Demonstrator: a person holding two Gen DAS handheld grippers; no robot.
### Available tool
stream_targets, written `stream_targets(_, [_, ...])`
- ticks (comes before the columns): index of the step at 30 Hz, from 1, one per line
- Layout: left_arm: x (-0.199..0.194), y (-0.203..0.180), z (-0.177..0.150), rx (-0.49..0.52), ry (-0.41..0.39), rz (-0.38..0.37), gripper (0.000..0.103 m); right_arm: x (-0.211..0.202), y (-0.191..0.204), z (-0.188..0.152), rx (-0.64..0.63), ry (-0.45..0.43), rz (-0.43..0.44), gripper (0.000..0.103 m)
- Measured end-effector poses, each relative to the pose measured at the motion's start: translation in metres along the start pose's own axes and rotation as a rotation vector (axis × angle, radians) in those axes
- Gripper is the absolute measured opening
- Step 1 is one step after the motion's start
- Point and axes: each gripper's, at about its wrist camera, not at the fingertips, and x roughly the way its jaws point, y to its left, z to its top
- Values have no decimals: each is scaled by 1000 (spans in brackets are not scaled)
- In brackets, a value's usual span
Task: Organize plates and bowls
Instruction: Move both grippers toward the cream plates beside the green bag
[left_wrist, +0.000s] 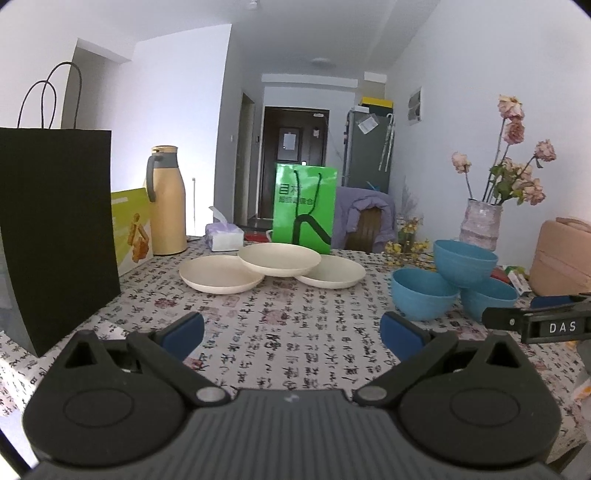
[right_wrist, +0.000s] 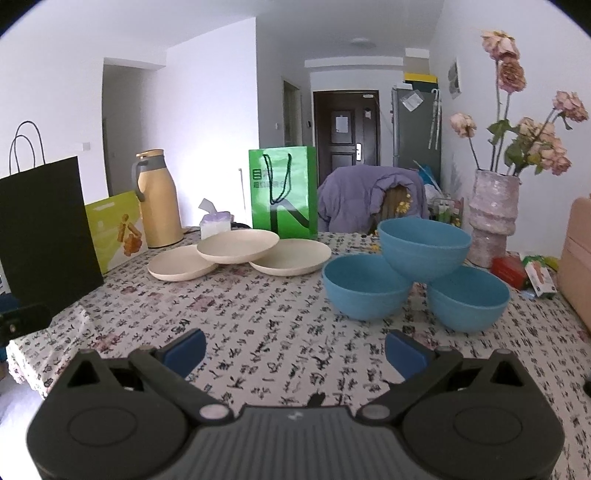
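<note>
Looking forward from the left wrist, the left tongs (left_wrist: 291, 332) hung open above the counter (left_wrist: 280, 332), blue pads spread wide with nothing between them. Three cream plates (left_wrist: 279, 260) lay ahead near the far edge: two flat on the patterned cloth, the third resting on top across both. To their right stood three blue bowls (left_wrist: 464, 262), two on the cloth side by side and one perched on their rims. A green bag (left_wrist: 303, 208) stood upright just behind the plates, a tan thermos (left_wrist: 168, 201) and a tissue pack (left_wrist: 224, 236) further left, and a tall black bag (left_wrist: 55, 221) at the left edge. A vase of dried roses (left_wrist: 480, 223) stood behind the bowls. Part of the right tongs (left_wrist: 535, 325) showed at the right edge, marked "DAS"; from this view I could not tell how they stood.

From the right wrist, the right tongs (right_wrist: 295, 350) were likewise open and empty over the counter (right_wrist: 258, 325). The blue bowls (right_wrist: 424, 247) sat closer here, just ahead and to the right, stacked the same way. The cream plates (right_wrist: 238, 247) lay beyond on the left, the green bag (right_wrist: 283, 192) just behind them. The thermos (right_wrist: 157, 201), the black bag (right_wrist: 44, 229) and the vase (right_wrist: 491, 218) stood around the counter's edges.
</note>
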Motion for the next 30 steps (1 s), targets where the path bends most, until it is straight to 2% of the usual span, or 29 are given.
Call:
stream_targets(13, [34, 36, 13, -51, 24, 64, 103, 50, 20, 30, -11, -9, 55, 103])
stream_targets(24, [61, 59, 28, -75, 8, 95, 103, 88, 37, 51, -76, -47, 17, 103])
stream_targets(30, [76, 67, 38, -88, -3, 109, 103, 113, 43, 62, -72, -32, 45, 103])
